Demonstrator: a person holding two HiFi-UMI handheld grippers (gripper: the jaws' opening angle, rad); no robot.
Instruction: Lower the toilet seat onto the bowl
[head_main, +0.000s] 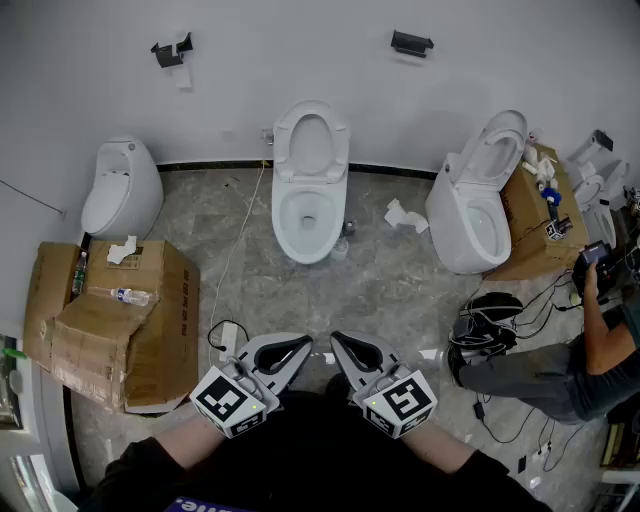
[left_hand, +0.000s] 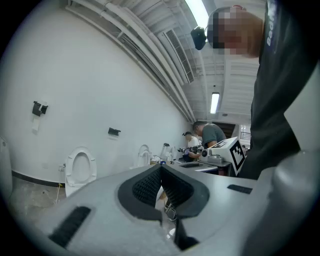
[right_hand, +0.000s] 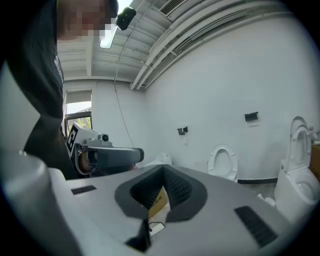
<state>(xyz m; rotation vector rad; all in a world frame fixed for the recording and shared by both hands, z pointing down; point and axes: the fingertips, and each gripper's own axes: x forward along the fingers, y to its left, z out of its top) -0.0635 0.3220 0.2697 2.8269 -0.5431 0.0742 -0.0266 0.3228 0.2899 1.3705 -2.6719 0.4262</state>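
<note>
- Toilet seat (head_main: 311, 143): white ring, raised upright against the wall above the bowl (head_main: 308, 215) of the middle toilet, straight ahead of the person and well apart from both grippers.
- Handling (judged): rigid moulded plastic, moderately light, smooth and likely slippery. It pivots on rear hinges and would drop and slam if released early. The best hold is on the free upper rim, pinched at the centre or drawn forward from behind, then lowered under control.
- Left gripper (head_main: 303, 348): held low near the person's body, jaws pressed together, nothing pinched.
- Right gripper (head_main: 340, 342): beside the left one, jaws likewise pressed together and empty. The yellowish patch seen through its pad opening appears to be background.
- Neighbouring fixtures: right toilet (head_main: 470, 205), seat also raised, turned at an angle; left toilet (head_main: 120, 187), lid down.
- Floor items: cardboard box (head_main: 120, 320) with a water bottle (head_main: 130, 296) on top, at left; thin cable (head_main: 238, 250) running from the wall toward the person; crumpled paper (head_main: 405, 215) between the middle and right toilets.
- Seated person (head_main: 560, 370): at right, among cables, clear of the path.
- Obstruction (judged): the tiled strip up to the bowl is open; only the cable lies near the approach.
</note>
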